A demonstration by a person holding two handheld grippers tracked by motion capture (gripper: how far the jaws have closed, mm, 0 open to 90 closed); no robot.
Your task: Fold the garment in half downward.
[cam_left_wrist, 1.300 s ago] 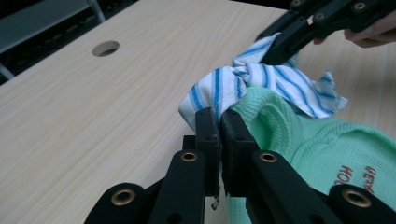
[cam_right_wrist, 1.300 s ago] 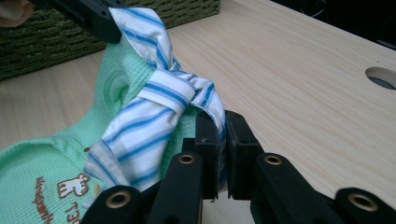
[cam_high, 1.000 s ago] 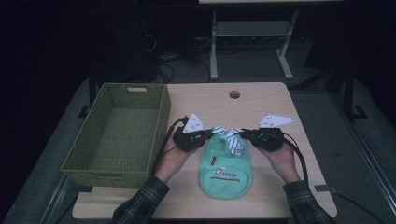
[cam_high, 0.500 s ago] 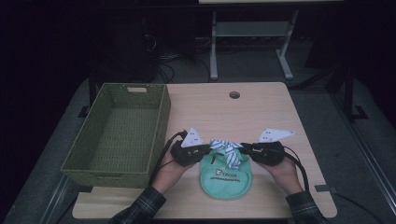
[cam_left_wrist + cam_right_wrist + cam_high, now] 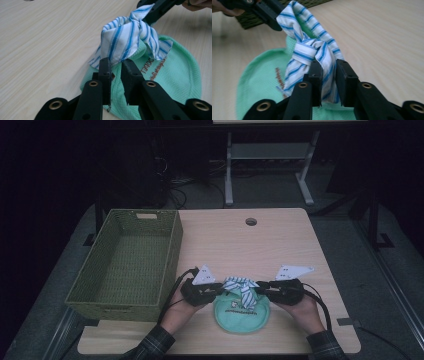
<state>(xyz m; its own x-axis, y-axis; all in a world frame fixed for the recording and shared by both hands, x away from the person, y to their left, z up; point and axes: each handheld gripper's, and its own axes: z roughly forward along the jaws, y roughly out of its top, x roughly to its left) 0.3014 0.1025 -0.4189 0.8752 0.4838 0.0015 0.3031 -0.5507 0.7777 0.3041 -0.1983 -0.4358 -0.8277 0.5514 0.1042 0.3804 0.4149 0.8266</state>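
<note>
The green bib (image 5: pixel 241 312) lies flat on the table (image 5: pixel 280 245), just right of the woven basket (image 5: pixel 125 262). It carries a line of dark print, but the letters are too small and partly covered to read surely. Its striped ties (image 5: pixel 127 40) are knotted at the top edge of the bib.

Compared with the earlier pictures, both hands are now lower and nearer to the person, and the bib is more gathered under the knot.

The left gripper (image 5: pixel 218 290) and the right gripper (image 5: pixel 260 289) each have one tie end between the jaws. Both pairs of jaws have just been opening; a narrow gap shows, and the pads seem no longer to press the cloth.
</note>
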